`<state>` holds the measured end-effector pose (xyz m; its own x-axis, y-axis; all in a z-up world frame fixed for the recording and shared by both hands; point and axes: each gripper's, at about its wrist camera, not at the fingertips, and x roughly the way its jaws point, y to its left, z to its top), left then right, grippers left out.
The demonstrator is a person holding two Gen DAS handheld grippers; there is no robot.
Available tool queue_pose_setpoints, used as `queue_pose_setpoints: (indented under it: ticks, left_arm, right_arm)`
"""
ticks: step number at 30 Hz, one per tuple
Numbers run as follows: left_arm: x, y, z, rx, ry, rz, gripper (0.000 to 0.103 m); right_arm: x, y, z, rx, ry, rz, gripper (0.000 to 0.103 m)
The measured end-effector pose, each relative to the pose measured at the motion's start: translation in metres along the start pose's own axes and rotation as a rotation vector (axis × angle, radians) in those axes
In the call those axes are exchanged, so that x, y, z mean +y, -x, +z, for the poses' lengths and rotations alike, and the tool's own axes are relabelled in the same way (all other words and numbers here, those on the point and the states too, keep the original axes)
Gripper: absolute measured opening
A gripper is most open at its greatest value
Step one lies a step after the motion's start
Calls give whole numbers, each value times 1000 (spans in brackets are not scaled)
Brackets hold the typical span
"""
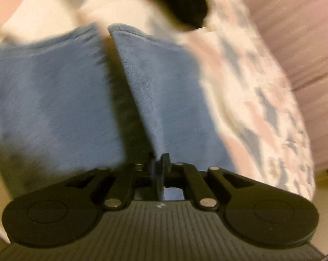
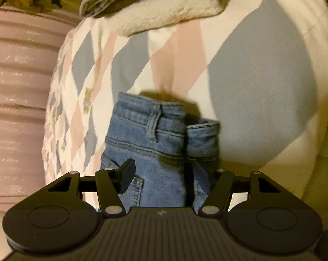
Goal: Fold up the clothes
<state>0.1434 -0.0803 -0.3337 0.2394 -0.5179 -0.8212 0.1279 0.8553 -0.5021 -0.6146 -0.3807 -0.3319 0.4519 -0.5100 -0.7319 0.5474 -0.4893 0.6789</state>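
1. Your left gripper (image 1: 159,163) is clamped on a fold of the blue jeans (image 1: 164,100), which hang blurred over the patterned quilt (image 1: 257,100).
2. Your right gripper (image 2: 164,177) stands apart around the waistband (image 2: 146,117).
3. Denim looks heavy, fairly stiff and grippy; the thick waistband seam should hold best.
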Motion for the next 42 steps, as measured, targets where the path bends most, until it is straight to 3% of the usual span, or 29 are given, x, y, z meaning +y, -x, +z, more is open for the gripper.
queue_pose_setpoints:
  ticks: [1,4,6,7,11,15,17,19,23,26,30,31,33,35,37,38,40,42]
  left_arm:
    - [6,-3,-2,5,36,1,14]
    - [10,-9,-9,-13,89,-27,16]
    - [-2,-11,-8,-14,28,-35,11]
    - [-11,-12,-7,-13,-18,-38,0]
    - [-46,27,-7,-105,-243,-92,0]
    - [-42,103,-13,-282,-299,-155,1]
    - [-26,116,-23,-292,-355,-95,2]
    - [-7,112,-34,-255,-412,-3,2]
    - [22,39,-59,-78,-417,218,2]
    - [15,21,-63,-96,-422,264,2]
    - [10,39,-56,-128,-475,221,5]
    - [10,43,-54,-127,-494,224,8]
    - [12,38,-53,-92,-524,294,16]
    - [13,41,-54,-72,-526,324,19]
    - [13,51,-56,-72,-508,331,26]
    - [13,58,-57,-73,-501,344,36]
    - [16,74,-62,-76,-488,359,39]
    - [20,90,-63,-83,-479,356,39]
  right_arm:
    - [1,-5,-1,11,10,-11,62]
    - [2,-19,-3,32,22,-51,56]
    - [4,-26,-3,44,34,-80,27]
    - [6,-28,-2,52,45,-97,19]
    - [28,-12,-2,52,146,-103,9]
    - [48,19,-1,69,253,-38,8]
    - [50,30,-2,83,296,-31,8]
    - [43,27,-5,104,334,-87,8]
    - [21,3,-12,148,349,-221,9]
    - [18,-1,-13,150,330,-238,9]
    - [23,11,-12,146,374,-203,9]
    - [22,13,-12,150,378,-201,9]
    - [19,10,-15,175,394,-240,20]
    - [15,11,-17,178,390,-292,42]
    - [14,19,-18,148,380,-306,46]
    - [14,23,-18,132,377,-310,56]
    - [16,31,-20,114,390,-341,70]
    - [17,37,-21,108,409,-370,71]
